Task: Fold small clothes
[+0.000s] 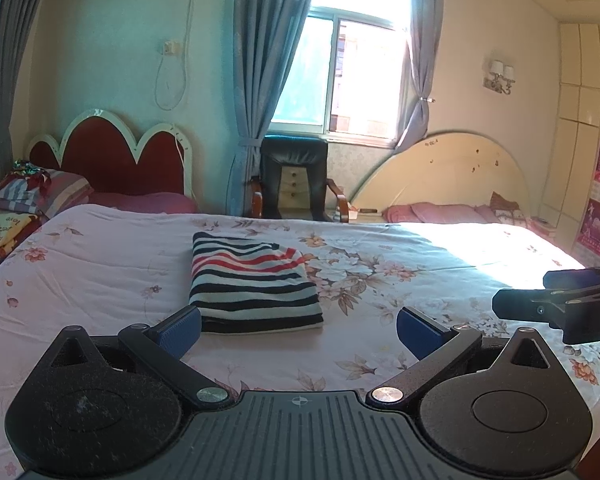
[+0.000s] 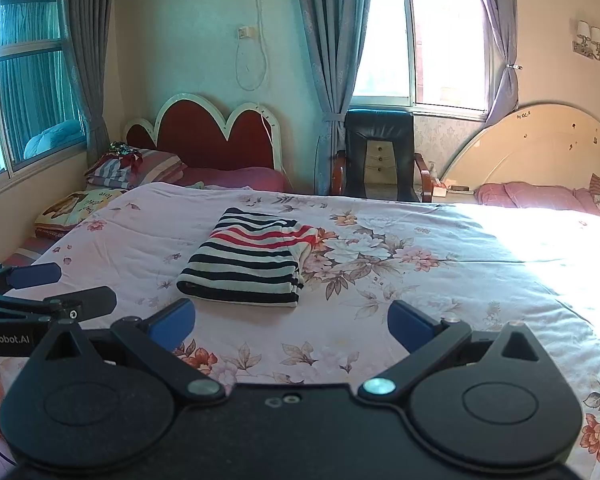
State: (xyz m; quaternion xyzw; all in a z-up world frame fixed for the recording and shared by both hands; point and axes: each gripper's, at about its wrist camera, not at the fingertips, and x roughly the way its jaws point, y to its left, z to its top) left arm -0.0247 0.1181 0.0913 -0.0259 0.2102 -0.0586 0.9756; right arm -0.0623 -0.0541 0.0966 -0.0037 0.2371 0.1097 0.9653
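Striped garment (image 1: 254, 282) folded on bed (image 1: 100, 280); I hold both tools released.
Risk: snagging an edge undoes the fold.

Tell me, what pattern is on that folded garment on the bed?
The folded garment has dark navy and white stripes, with a few red ones; clearest in the right wrist view.

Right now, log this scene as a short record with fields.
garment: striped shirt, folded into a flat rectangle
surface: floral bedspread
left gripper: open, holding nothing, short of the shirt
right gripper: open, holding nothing, short of the shirt
background: black chair under the window
fold status: looks done
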